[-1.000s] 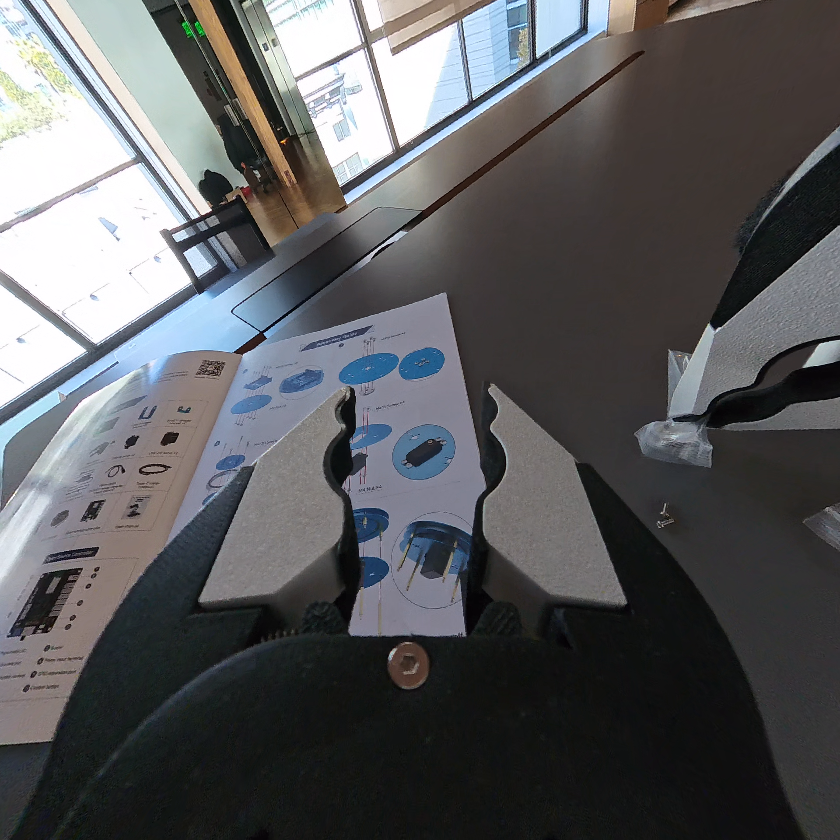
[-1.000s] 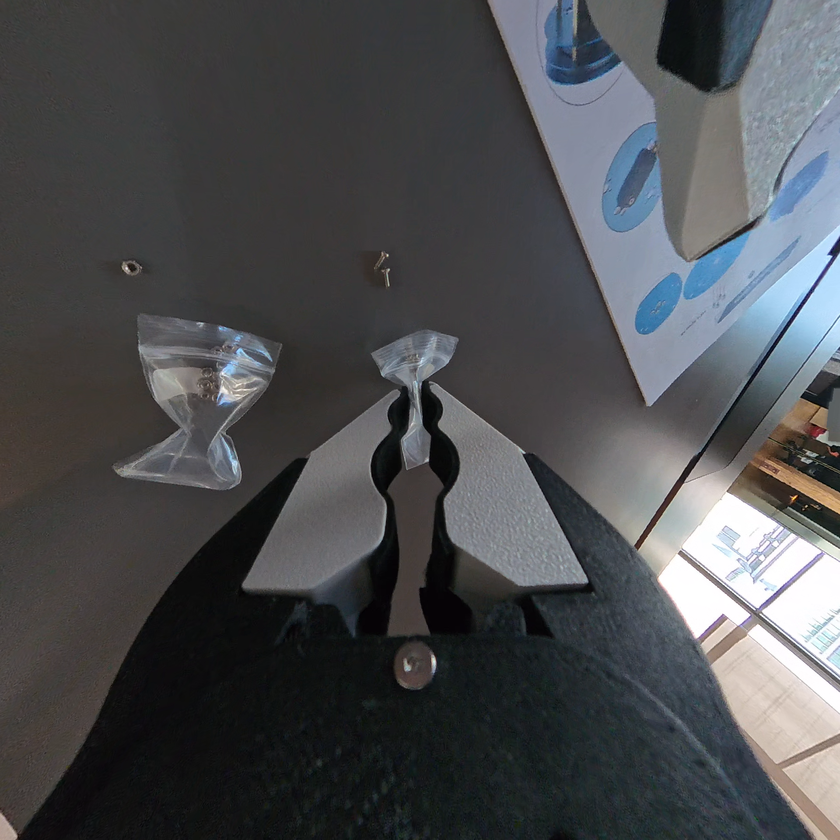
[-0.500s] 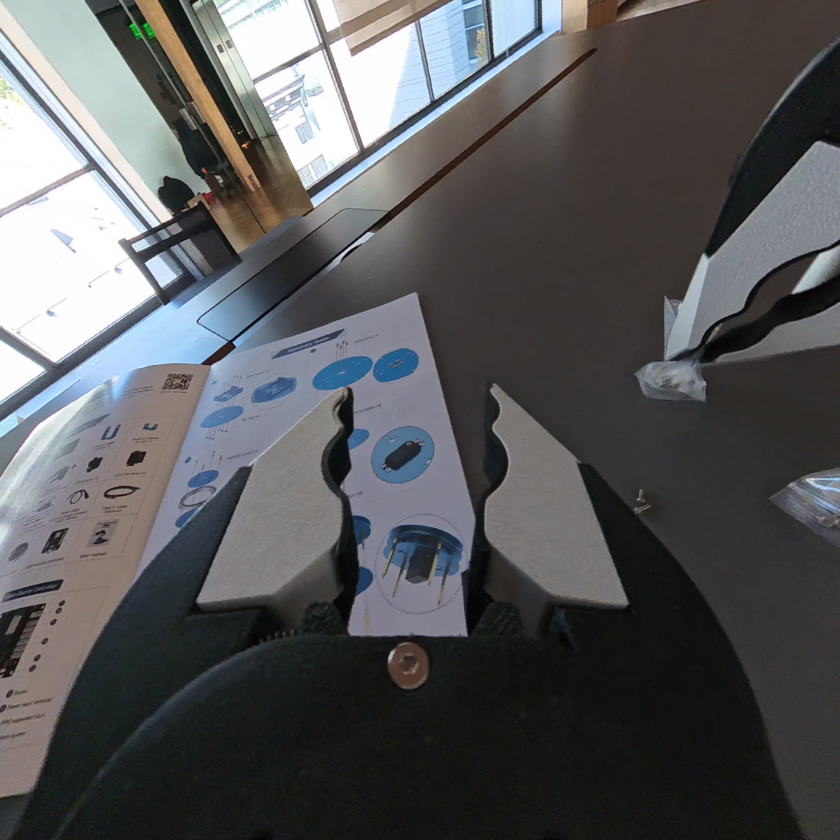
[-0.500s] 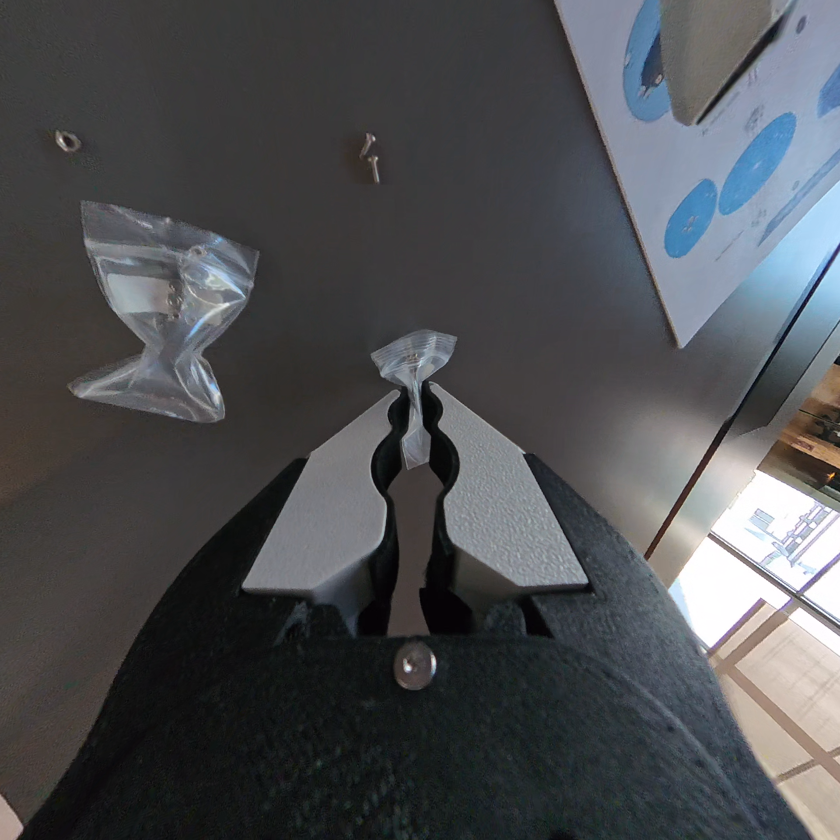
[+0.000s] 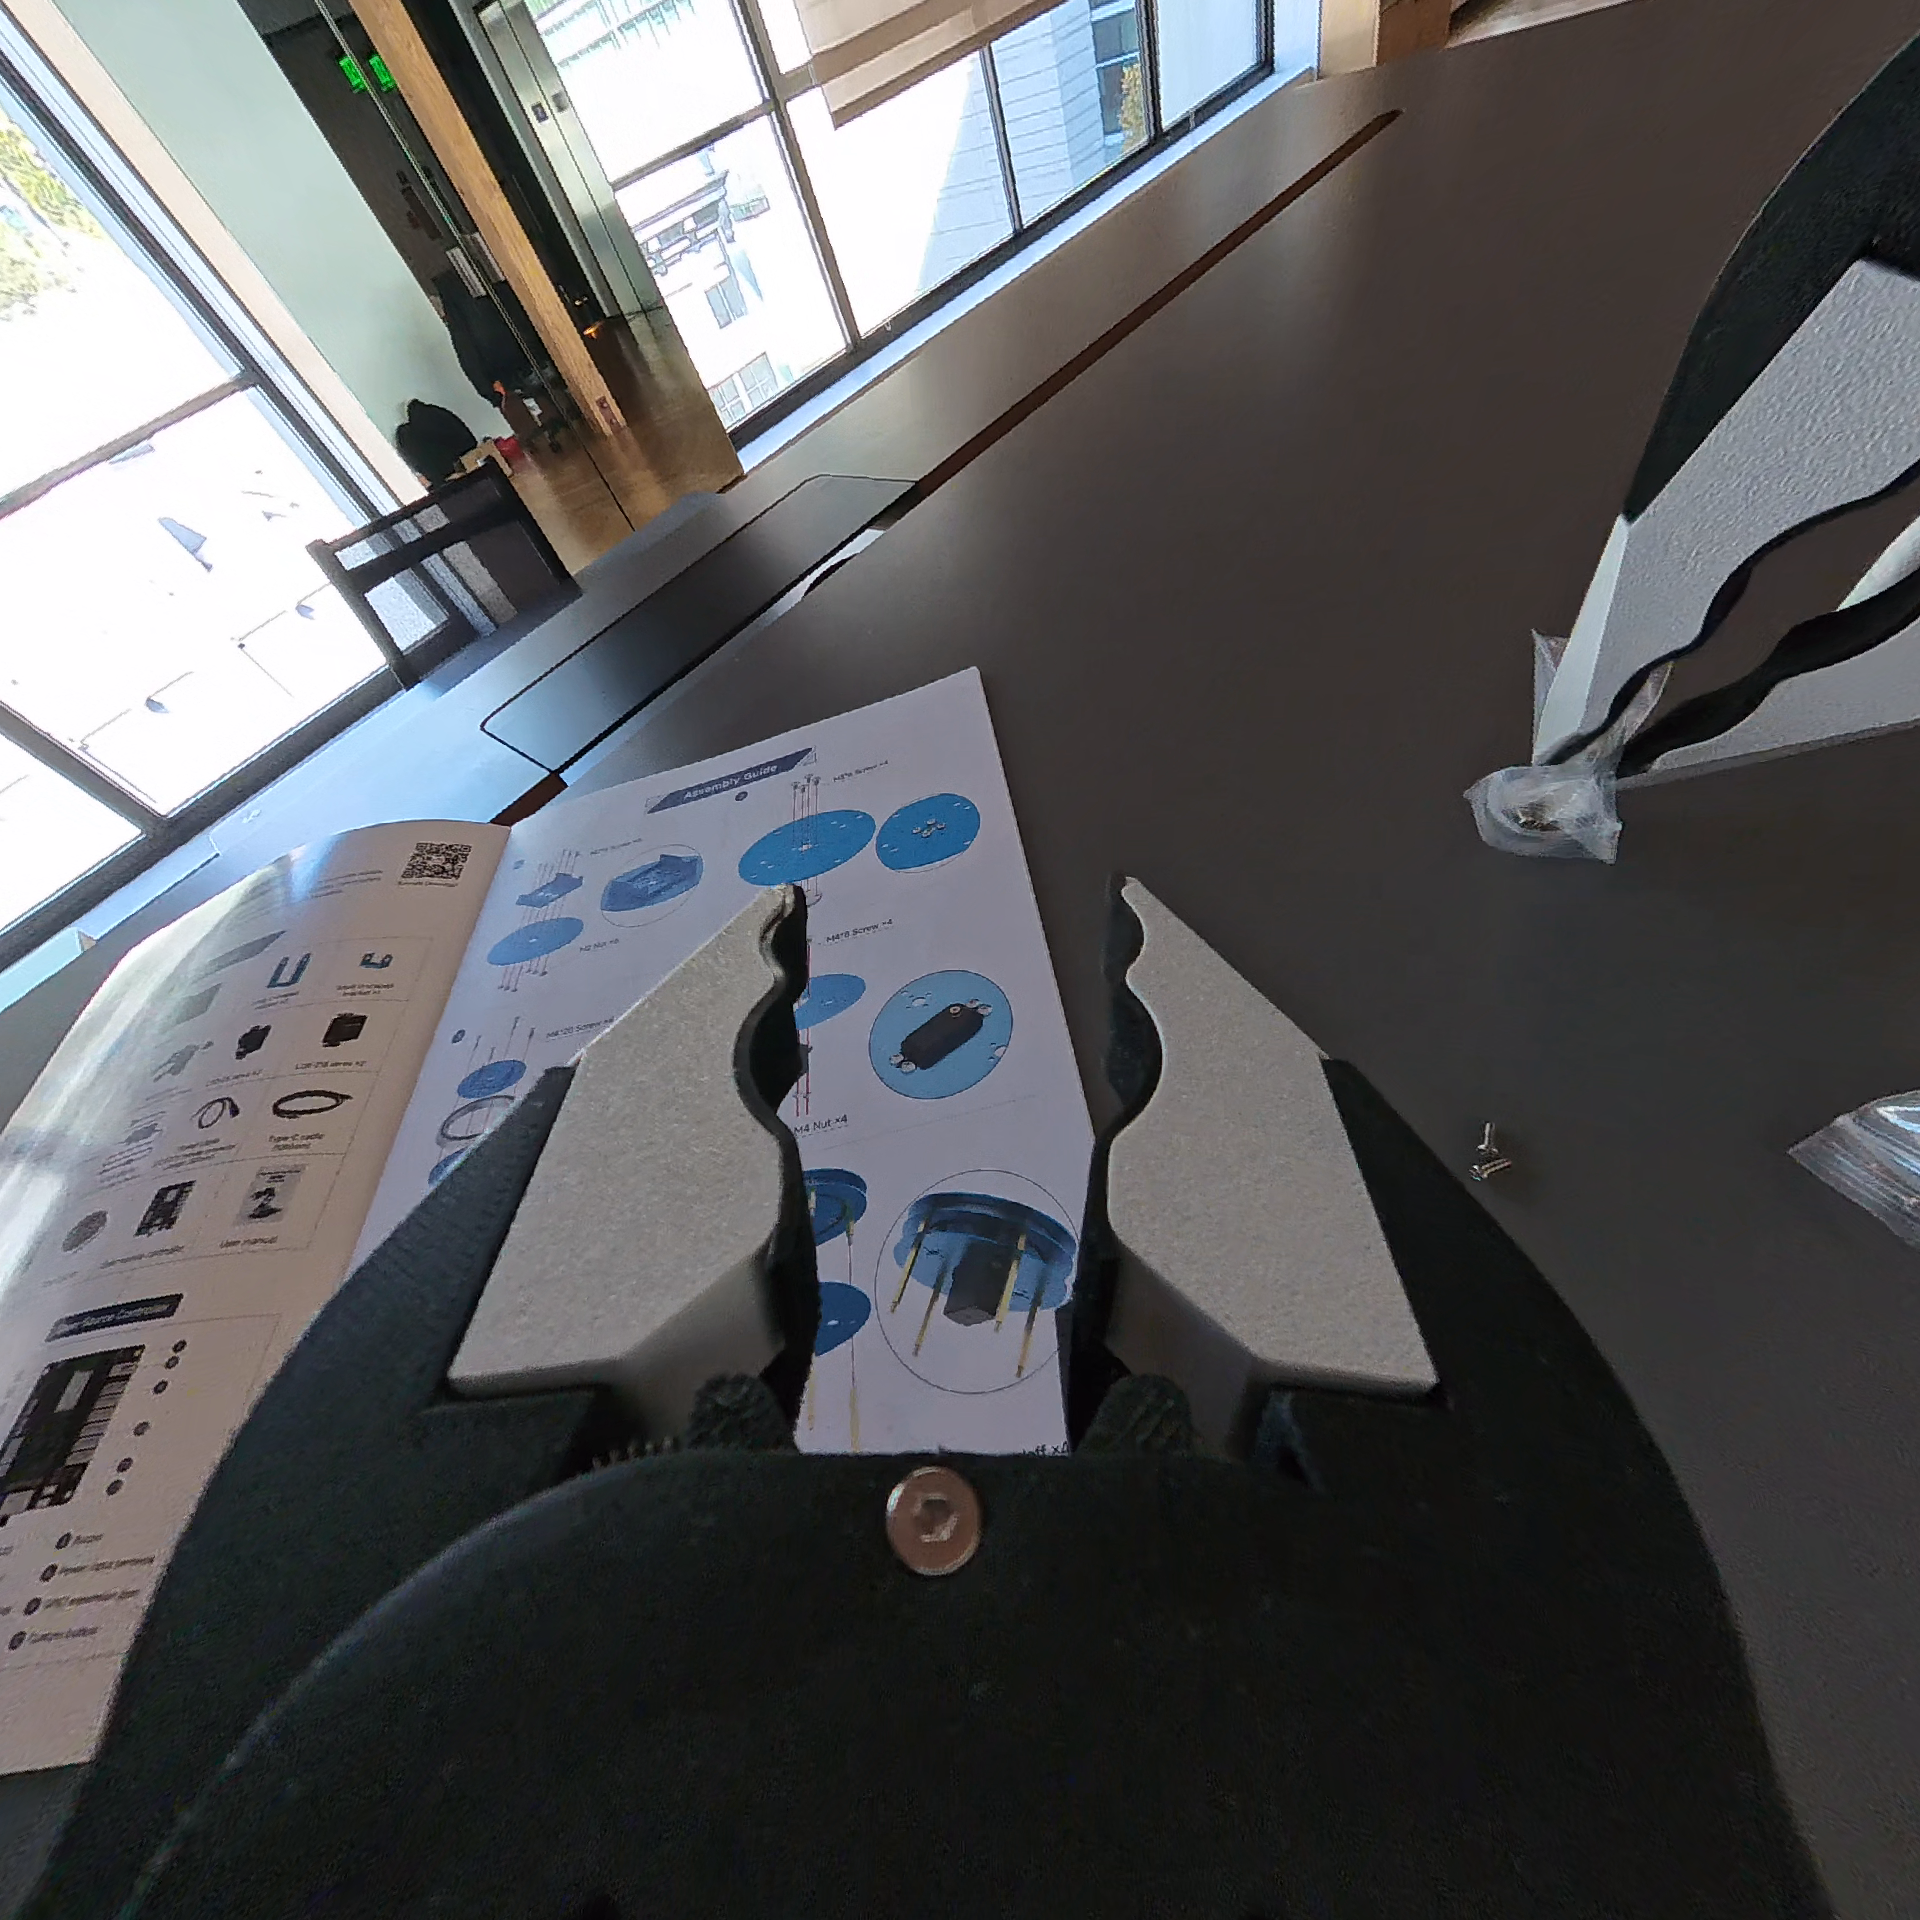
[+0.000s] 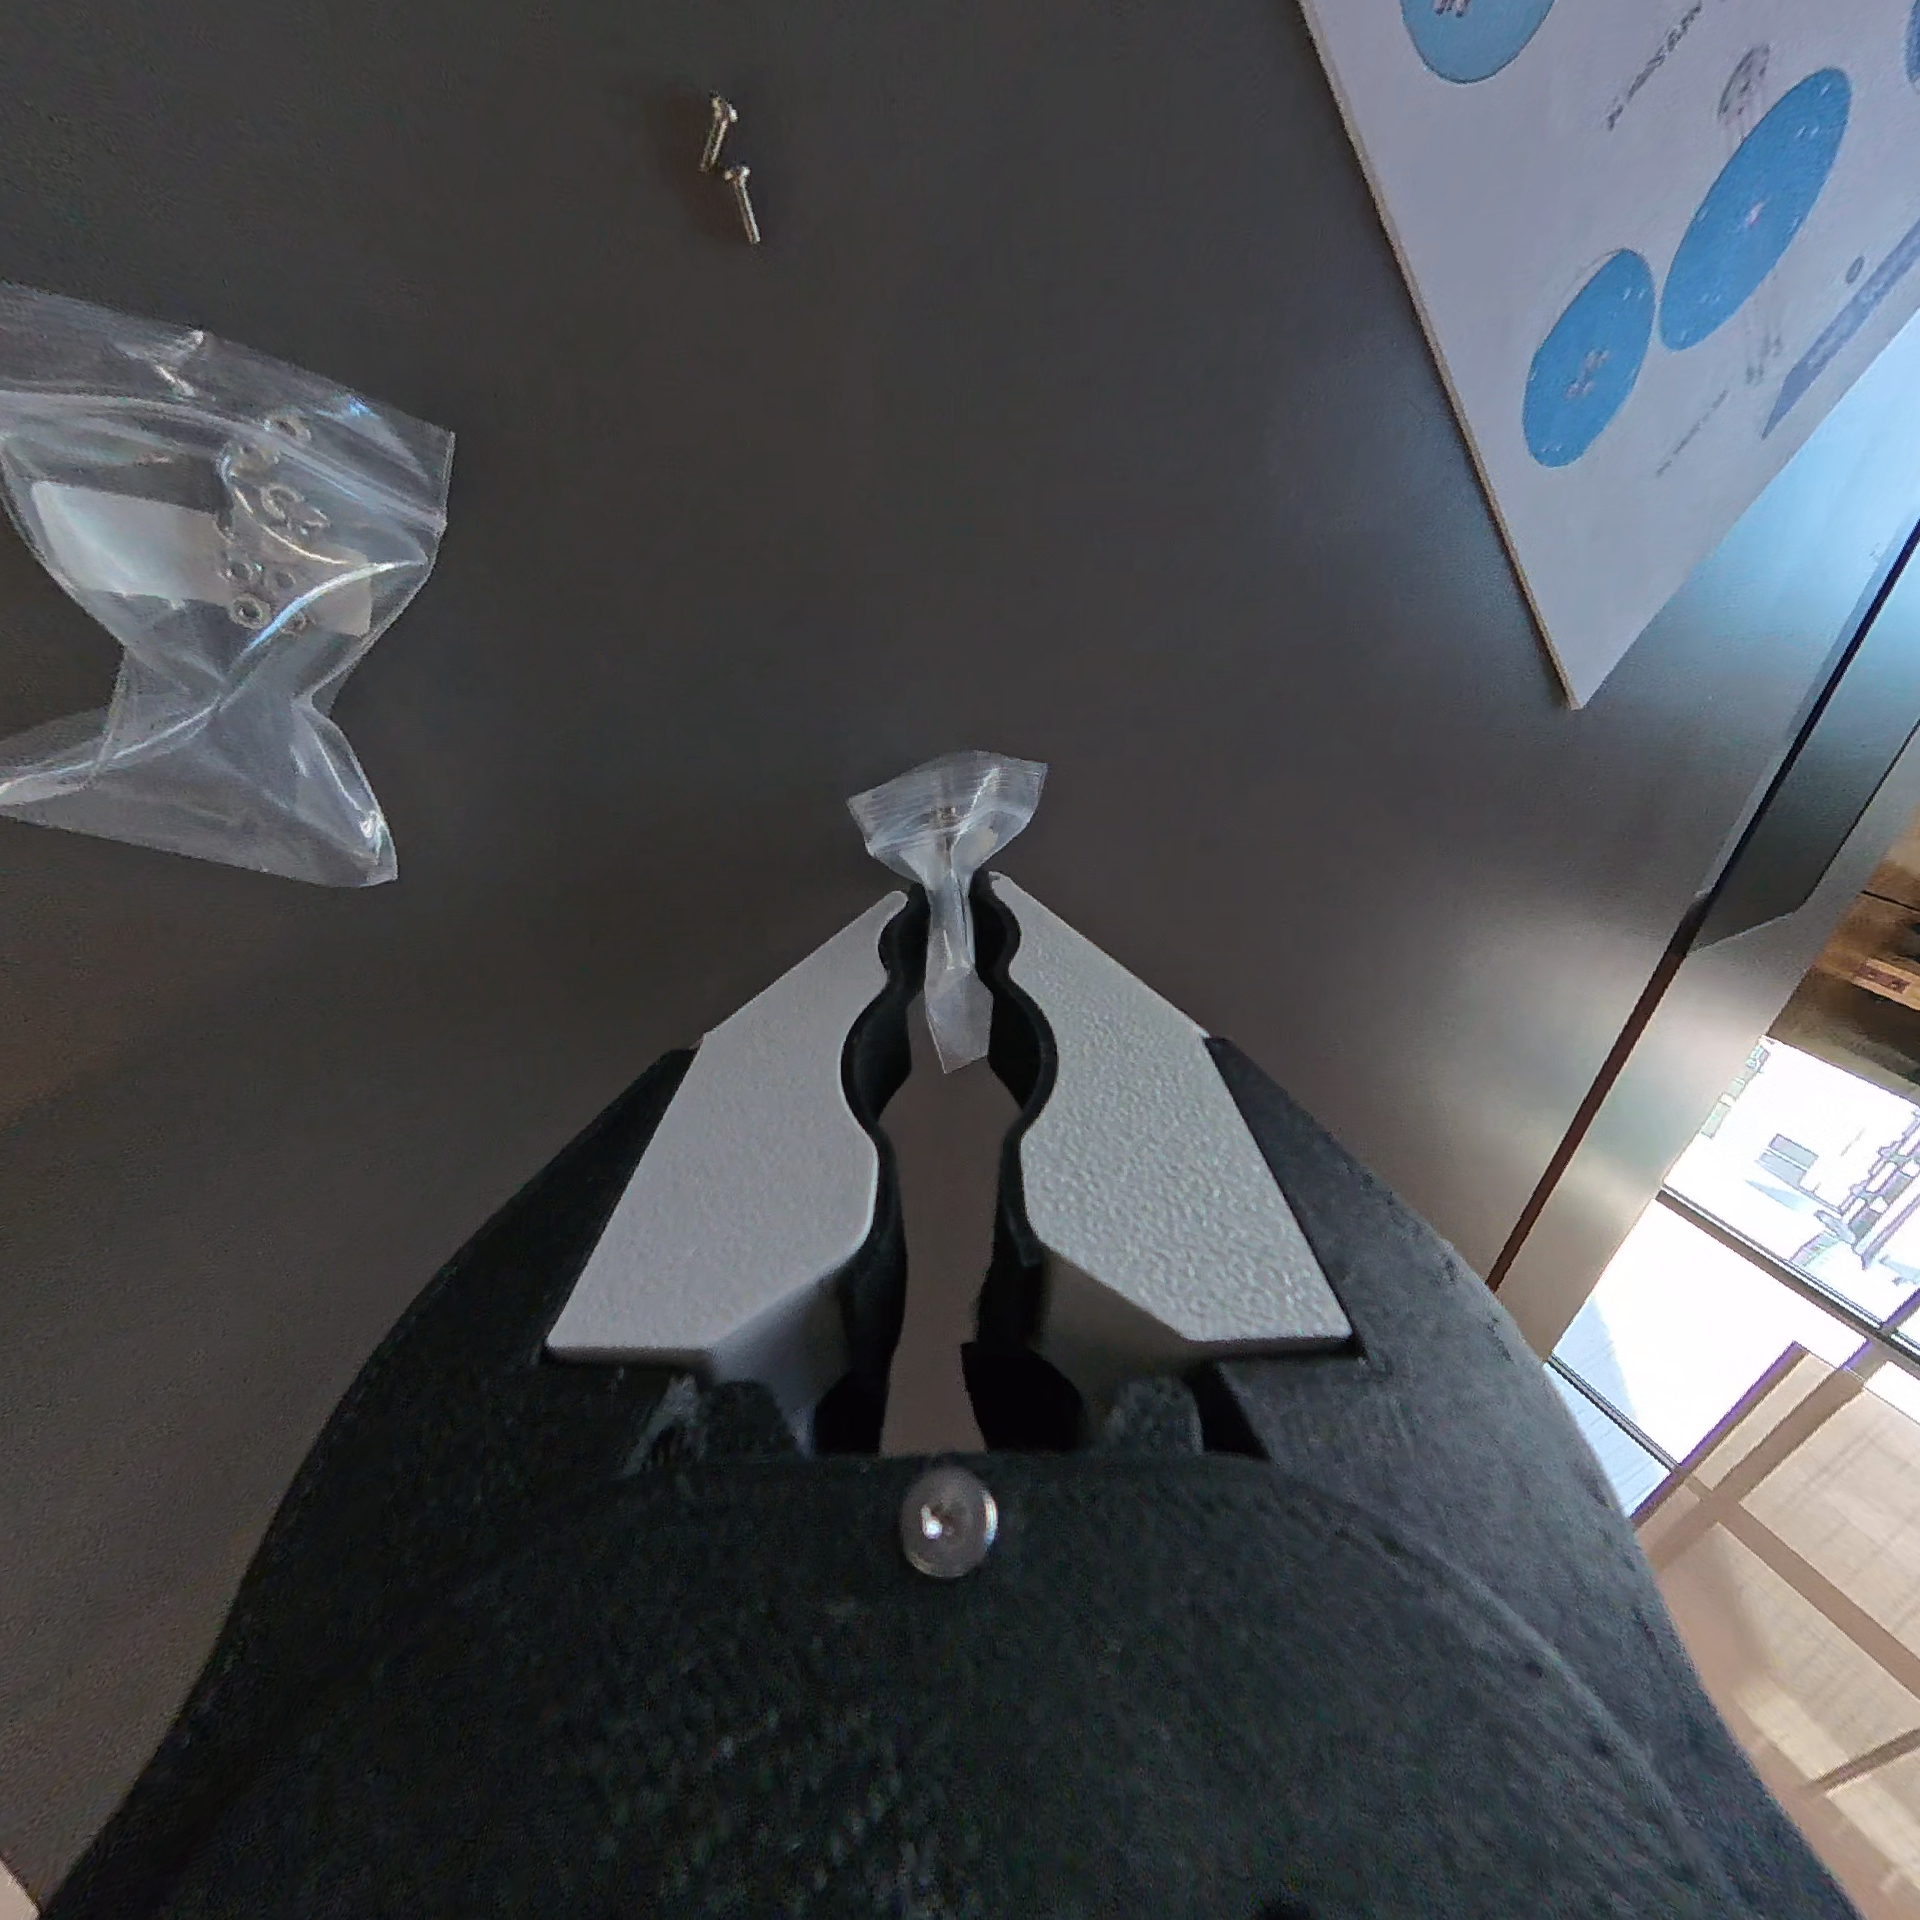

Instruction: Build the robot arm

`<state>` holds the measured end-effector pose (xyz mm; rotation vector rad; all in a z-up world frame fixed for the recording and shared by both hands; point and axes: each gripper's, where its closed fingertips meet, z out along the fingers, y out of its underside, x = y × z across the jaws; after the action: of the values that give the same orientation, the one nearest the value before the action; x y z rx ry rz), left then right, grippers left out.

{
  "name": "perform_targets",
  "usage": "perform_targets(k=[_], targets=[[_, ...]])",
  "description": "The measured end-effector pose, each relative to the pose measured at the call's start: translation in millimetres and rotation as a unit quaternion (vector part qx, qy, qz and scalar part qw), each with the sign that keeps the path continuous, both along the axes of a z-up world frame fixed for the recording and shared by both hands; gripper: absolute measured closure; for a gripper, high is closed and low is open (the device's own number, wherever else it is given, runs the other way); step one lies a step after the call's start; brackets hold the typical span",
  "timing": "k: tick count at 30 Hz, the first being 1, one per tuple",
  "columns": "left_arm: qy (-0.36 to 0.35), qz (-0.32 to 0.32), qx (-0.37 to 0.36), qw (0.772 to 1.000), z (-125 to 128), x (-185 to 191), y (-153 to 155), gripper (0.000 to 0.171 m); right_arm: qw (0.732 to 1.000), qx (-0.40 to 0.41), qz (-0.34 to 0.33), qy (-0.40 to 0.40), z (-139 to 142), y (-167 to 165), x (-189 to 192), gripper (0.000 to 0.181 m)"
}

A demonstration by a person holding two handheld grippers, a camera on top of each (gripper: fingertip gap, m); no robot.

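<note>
My right gripper [image 6: 951, 894] is shut on a small clear plastic bag [image 6: 948, 821] of tiny screws, held above the dark table [image 6: 935, 499]. The bag's end pokes out past the fingertips. The same bag [image 5: 1548, 816] and the right gripper [image 5: 1600, 748] show at the right of the left wrist view. My left gripper [image 5: 956, 904] is open and empty, hovering over an open white and blue assembly booklet [image 5: 914, 997] lying on the table.
Two loose screws [image 6: 730, 166] lie on the table ahead of the right gripper; they also show in the left wrist view [image 5: 1488, 1151]. A larger clear bag [image 6: 197, 592] of small metal parts lies to the left. The table edge [image 6: 1766, 810] runs at right, large windows [image 5: 156, 551] beyond.
My right gripper has moved with the small bag away from the loose screws and the larger bag, toward the table edge. The left gripper stays open over the booklet with only slight shifts.
</note>
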<state>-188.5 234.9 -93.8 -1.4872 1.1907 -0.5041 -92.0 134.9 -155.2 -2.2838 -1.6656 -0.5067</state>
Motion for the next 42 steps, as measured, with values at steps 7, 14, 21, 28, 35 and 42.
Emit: perform_targets(k=[7, 14, 21, 28, 35, 42], targets=[[0.005, -0.004, -0.003, 1.0, -2, 1, -2, 0.115, 1.0, 0.013, -0.006, 0.02, 6, -3, 2, 0.167], [0.003, -0.01, -0.005, 1.0, -2, 2, -6, 0.116, 0.994, 0.048, -0.001, 0.097, 24, -14, 4, 0.169], [0.006, -0.009, -0.006, 1.0, -3, 2, -8, 0.115, 0.994, 0.047, 0.002, 0.101, 22, -19, 1, 0.159], [0.012, -0.015, -0.006, 1.0, -5, 5, -9, 0.115, 0.966, 0.004, 0.101, 0.236, 40, -68, -71, 0.136], [0.01, -0.017, 0.002, 1.0, -2, 4, -11, 0.115, 0.962, -0.056, 0.057, 0.261, 16, -64, -92, 0.121], [0.015, -0.016, 0.004, 1.0, -4, 5, -10, 0.116, 0.965, -0.081, -0.005, 0.251, -2, -55, -87, 0.12]])
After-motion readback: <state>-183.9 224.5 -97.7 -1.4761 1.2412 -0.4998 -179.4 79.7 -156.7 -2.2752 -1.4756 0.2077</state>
